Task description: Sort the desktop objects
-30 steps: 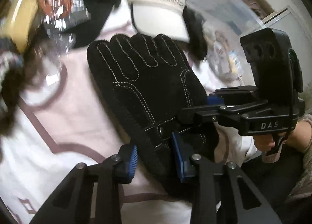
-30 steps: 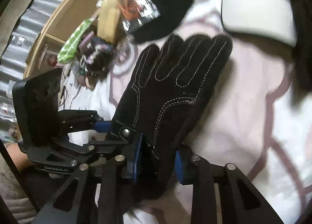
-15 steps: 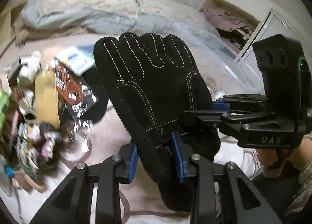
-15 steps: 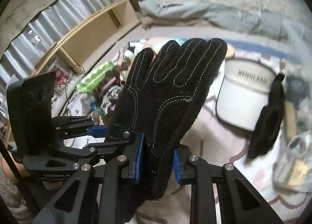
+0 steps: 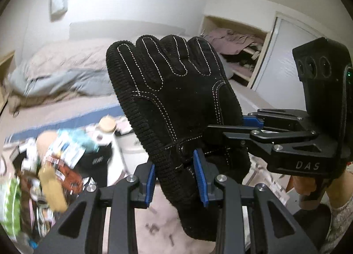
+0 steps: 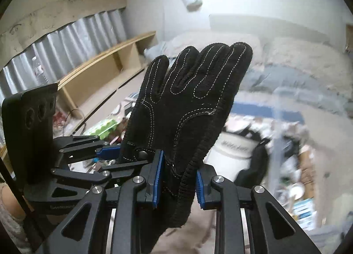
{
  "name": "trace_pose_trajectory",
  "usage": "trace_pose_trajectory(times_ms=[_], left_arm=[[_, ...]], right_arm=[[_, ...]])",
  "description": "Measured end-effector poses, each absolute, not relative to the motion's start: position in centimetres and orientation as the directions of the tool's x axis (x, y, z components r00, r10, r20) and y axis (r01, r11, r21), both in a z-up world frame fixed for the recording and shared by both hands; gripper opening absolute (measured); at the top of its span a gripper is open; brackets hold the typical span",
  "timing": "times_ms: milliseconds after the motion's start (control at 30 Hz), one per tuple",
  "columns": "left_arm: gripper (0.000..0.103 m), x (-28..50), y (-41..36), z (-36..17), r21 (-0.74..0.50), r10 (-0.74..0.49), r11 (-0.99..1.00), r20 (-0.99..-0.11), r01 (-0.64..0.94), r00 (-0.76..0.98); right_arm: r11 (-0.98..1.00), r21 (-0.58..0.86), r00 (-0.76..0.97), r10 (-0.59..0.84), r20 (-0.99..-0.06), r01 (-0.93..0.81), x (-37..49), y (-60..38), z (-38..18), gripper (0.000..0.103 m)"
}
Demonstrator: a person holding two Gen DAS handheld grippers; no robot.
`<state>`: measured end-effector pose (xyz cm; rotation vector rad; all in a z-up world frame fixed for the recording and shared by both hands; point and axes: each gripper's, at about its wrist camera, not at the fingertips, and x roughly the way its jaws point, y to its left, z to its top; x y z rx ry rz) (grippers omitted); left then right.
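Both hand-held grippers (image 5: 176, 179) (image 6: 176, 182) pinch a black glove (image 5: 174, 103) above cluttered bedroom floor (image 5: 72, 110).

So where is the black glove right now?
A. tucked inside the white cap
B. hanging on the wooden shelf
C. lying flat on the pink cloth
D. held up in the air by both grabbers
D: the black glove stands fingers-up in the air, with the left gripper and the right gripper both shut on its cuff end, the bed and wall showing behind it.
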<state>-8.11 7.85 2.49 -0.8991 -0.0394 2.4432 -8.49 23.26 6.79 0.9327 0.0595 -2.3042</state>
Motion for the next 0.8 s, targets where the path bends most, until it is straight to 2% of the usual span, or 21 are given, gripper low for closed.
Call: trace_pose_trajectory(times_ms=[333, 567, 800], left_arm=[[0.032, -13.5, 17.0, 5.6, -0.209, 0.574, -0.802, -0.531, -0.560, -0.624], [0.032, -17.5, 23.3, 3.7, -0.235, 0.613, -0.768, -0.536, -0.596, -0.580], [0.032, -20.7, 27.6, -0.9, -0.248, 0.600, -0.763, -0.616, -0.597, -0.511]], right_arm=[[-0.854, 0.046, -0.650, -0.428, -0.627, 0.518, -12.5, 30.6, 11.7, 0.027], [-0.888, 0.011, -0.665, -0.353, -0.658, 0.460, -16.0, 36.1, 10.5, 0.027], [-0.884, 0.043, -0.587, -0.344, -0.733, 0.465, -21.4, 39.9, 6.0, 0.027]])
